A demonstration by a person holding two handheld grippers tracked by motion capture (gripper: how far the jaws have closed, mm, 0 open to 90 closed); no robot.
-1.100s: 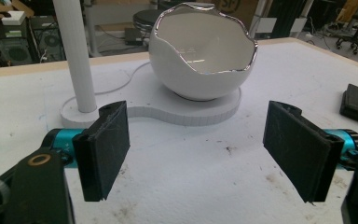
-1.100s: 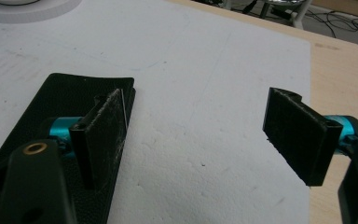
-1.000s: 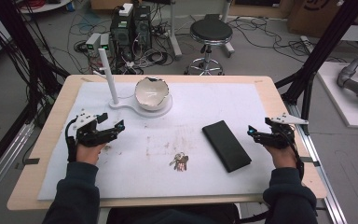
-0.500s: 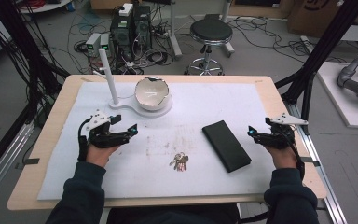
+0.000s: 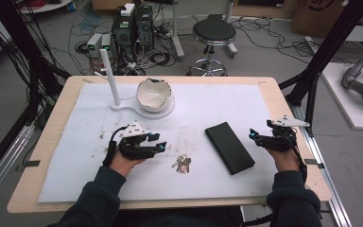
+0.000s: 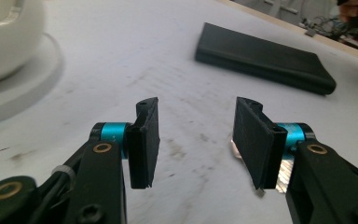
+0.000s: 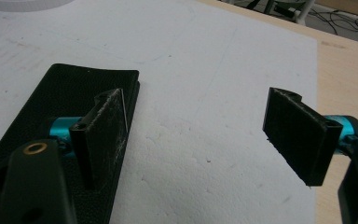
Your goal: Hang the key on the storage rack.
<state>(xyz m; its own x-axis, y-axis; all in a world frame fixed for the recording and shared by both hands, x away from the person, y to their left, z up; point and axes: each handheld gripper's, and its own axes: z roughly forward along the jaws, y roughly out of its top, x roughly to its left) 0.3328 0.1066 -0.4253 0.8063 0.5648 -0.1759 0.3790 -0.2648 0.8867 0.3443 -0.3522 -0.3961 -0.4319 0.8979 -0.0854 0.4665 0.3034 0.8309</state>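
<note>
while the left hand (image 5: 127, 158) lies low over the white mat in the lower left of the high view, its forearm comes up from the bottom edge and its left tongs (image 5: 163, 146) point toward frame right, at the bunch of keys (image 5: 183, 163) just beside them near the lower centre. in the left gripper view the 2 black pads (image 6: 147, 135) stand about half apart with bare, stained mat between them; the jaws have just been closing, and nothing is gripped. a bit of silver metal peeks from behind the right-hand pad there, apart from it as far as i can tell. the right hand (image 5: 283, 153) rests at the lower right of the high view, forearm rising from the bottom edge, and its right tongs (image 5: 255, 136) point toward frame left at the black wallet (image 5: 229, 147), which lies flat on the bench. in the right gripper view those jaws gape wide and released, 1 pad over the wallet's edge. the white bowl (image 5: 154, 94) sits on its stand in the upper centre.
</note>
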